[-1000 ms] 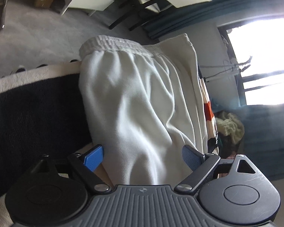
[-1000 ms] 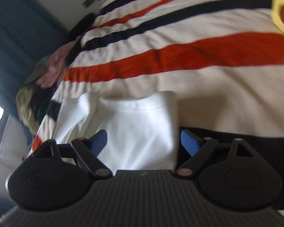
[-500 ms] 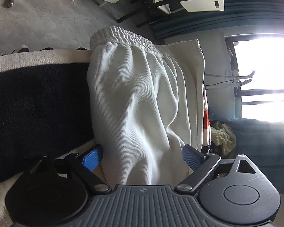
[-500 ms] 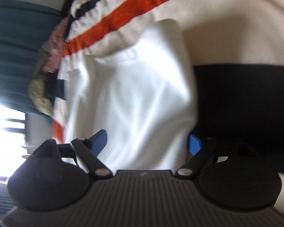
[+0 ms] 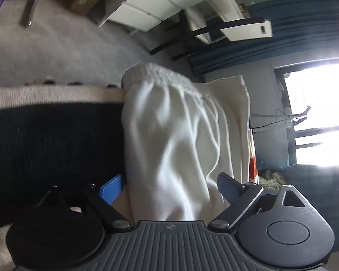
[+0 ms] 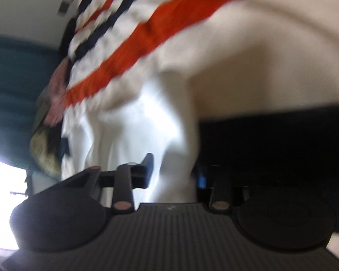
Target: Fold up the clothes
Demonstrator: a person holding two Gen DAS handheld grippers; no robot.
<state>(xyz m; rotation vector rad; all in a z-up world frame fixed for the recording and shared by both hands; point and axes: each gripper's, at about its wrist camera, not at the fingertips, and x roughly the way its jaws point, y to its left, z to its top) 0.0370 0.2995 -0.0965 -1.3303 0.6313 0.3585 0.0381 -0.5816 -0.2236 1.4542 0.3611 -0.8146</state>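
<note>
1. Striped blanket: cream ground with orange-red and dark navy bands. It covers the bed and fills most of my right wrist view. A wide black band of it runs across the left half of my left wrist view.

2. White garment: soft cloth with a gathered elastic waistband at its far end. It lies on the blanket, across the black band and the cream edge, and reaches back between the fingers of both grippers. In my right wrist view the same cloth is blurred and shows raised folds.

3. Left gripper: the jaws stand wide apart. The blue pads sit on either side of the cloth, the left pad at its edge. I cannot confirm any grip on the fabric.

4. Right gripper: the fingers are drawn in close on a bunched ridge of the white garment, which passes between them. The view is motion-blurred, so I cannot tell whether the pads are pressed fully onto the cloth.

5. Background: teal curtains, a bright window and a small heap of other clothes at the far end of the bed.
</note>
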